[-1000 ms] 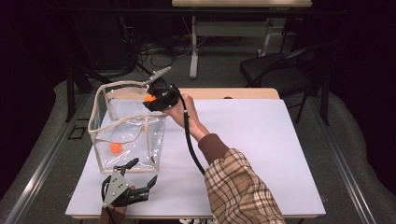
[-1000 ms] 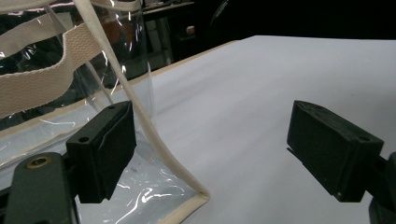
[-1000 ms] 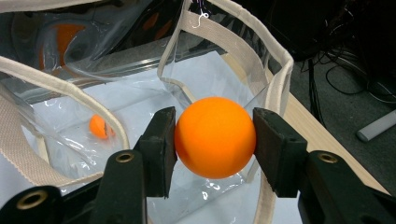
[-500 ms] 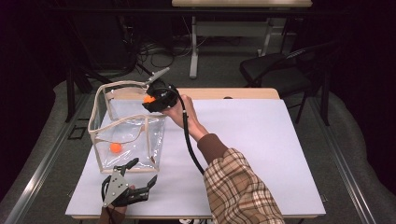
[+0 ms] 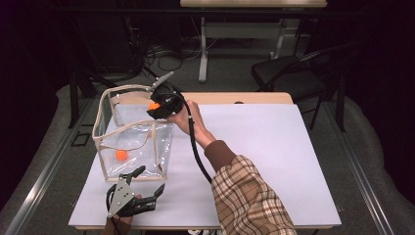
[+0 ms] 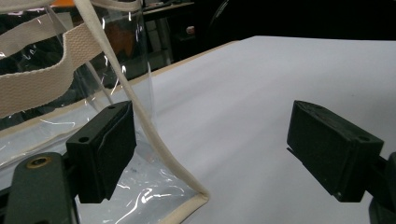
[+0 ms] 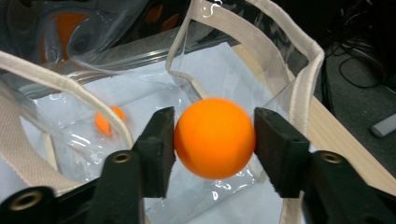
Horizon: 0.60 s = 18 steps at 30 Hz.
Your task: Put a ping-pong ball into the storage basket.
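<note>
1. Tongs first: the right tongs (image 5: pixel 152 106) hang over the open top of a clear bag (image 5: pixel 164 147), at the bag's far right corner, with an orange ball (image 7: pixel 214 137) between the jaws.
2. In the right gripper view both black pads meet the ball's sides, so the right tongs are clamped on the orange ball, though the jaws have just been opening a little.
3. The orange ball sits above the bag's mouth and inside its cream-trimmed rim, clear of the bag's floor.
4. A second orange ball (image 5: pixel 121 155) lies on the floor of the bag, toward its near left side.
5. The clear bag stands upright on the white surface (image 5: pixel 274 161), close to the left edge and nearer the far edge than the near one; its woven handles droop over the opening.
6. The right hand (image 5: pixel 188 117) grips the tongs from the bag's right side, with a plaid sleeve (image 5: pixel 249 196) running back to the near edge.
7. The left tongs (image 5: pixel 149 180) rest low at the near left corner of the surface, just in front of the bag's near wall.
8. In the left gripper view the left tongs stand wide apart with nothing clamped: one pad (image 6: pixel 105 149) is just beside the bag's near bottom corner, and the other is over bare surface.
9. A dark chair (image 5: pixel 288 73) stands beyond the far right corner.
</note>
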{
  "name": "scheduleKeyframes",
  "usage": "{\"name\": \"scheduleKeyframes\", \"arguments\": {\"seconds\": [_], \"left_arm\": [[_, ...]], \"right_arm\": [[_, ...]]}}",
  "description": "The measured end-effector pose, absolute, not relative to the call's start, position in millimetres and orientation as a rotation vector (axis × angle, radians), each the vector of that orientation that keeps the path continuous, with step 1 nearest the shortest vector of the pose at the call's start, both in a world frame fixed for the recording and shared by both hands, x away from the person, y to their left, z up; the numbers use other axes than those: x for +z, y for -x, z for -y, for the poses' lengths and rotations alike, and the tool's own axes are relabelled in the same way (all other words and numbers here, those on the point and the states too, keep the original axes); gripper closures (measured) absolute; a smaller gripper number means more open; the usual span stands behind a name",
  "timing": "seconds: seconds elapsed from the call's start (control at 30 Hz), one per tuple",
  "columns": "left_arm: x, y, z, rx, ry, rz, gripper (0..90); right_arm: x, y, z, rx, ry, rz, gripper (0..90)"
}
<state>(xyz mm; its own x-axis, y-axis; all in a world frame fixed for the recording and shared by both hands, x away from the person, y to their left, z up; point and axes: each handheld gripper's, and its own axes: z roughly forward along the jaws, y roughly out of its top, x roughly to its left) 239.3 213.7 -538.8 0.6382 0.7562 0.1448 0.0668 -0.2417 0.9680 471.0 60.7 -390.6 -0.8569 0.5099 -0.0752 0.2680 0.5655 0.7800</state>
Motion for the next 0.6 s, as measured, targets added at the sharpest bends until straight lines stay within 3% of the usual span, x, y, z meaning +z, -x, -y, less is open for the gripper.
{"name": "scheduleKeyframes", "arguments": {"seconds": [0.23,0.6], "left_arm": [[-538.6,-239.4,-214.1,0.751,-1.713,-0.672,15.6],[-538.9,-236.9,-214.5,0.759,-1.715,-0.685,15.6]], "right_arm": [[-383.2,-470.0,-46.5,1.234,-0.671,-2.509,26.3],[-385.1,-464.8,-16.6,1.269,-0.682,-2.503,11.9]]}}
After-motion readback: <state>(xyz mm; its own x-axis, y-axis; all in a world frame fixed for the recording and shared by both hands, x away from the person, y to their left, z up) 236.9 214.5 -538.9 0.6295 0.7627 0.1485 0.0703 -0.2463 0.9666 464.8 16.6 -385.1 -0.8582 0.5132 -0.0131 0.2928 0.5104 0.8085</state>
